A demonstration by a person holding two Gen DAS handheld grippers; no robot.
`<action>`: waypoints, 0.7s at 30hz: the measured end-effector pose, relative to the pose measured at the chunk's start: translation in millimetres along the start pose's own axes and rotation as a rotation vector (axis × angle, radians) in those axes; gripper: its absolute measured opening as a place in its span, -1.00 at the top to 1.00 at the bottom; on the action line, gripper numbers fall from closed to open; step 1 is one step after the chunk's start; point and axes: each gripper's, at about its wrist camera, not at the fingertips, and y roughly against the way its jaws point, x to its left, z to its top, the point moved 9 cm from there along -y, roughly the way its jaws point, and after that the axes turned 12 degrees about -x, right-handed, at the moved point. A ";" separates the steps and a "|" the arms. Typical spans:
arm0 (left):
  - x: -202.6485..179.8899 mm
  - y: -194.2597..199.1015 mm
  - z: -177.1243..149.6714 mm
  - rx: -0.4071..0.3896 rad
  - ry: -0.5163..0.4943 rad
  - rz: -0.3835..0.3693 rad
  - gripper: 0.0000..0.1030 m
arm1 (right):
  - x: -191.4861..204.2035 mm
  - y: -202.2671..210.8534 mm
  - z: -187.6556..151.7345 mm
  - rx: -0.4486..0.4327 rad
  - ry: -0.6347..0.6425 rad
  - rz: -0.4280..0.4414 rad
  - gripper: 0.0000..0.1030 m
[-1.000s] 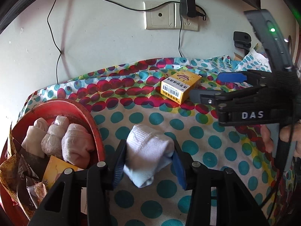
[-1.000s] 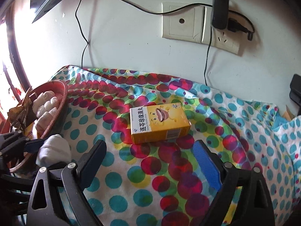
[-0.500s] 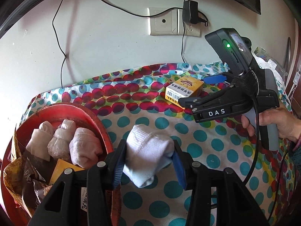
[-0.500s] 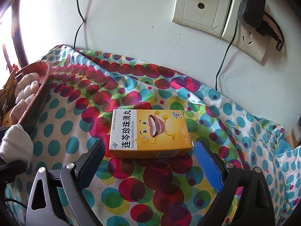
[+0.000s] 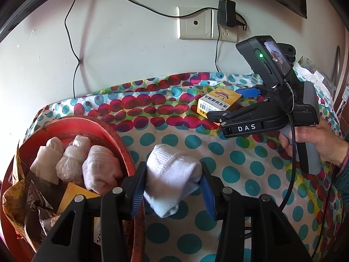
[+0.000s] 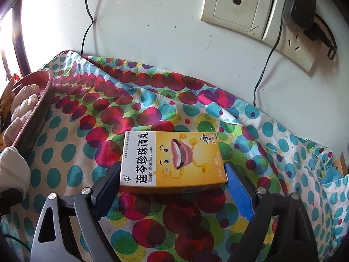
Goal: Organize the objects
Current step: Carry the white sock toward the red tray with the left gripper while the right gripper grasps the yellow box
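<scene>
Left gripper point(image 5: 172, 187) clamped on a rolled white sock point(image 5: 172, 176), held just above the dotted cloth point(image 5: 240, 174) beside the rim of the red basket point(image 5: 96, 128); both blue pads press the sock's sides. The basket, at the cloth's left edge, contains three more rolled socks point(image 5: 76, 163), a yellow packet and brown wrappers. Right gripper point(image 6: 172, 179), held in a hand point(image 5: 316, 139), straddles the yellow box point(image 6: 170, 161), which lies flat on the cloth near the wall; its jaws are closing, the box between them, the left finger at the box's white end and the blue right pad point(image 6: 238, 194) at the other end, with contact not clearly resolved. On the wall behind: a socket plate point(image 6: 257, 11) with a black charger point(image 6: 301, 2) and trailing cables.
</scene>
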 end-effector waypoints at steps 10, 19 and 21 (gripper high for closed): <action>0.1 -0.2 -0.1 0.000 0.001 0.007 0.09 | -13.8 17.6 -4.8 -0.022 -0.061 -0.064 -0.69; -8.6 5.8 7.0 -0.025 -0.024 0.004 0.09 | -26.4 49.2 -25.7 -0.023 -0.155 -0.129 -0.69; -10.2 7.4 8.3 -0.029 -0.028 0.001 0.09 | -27.2 55.0 -28.0 -0.032 -0.161 -0.139 -0.69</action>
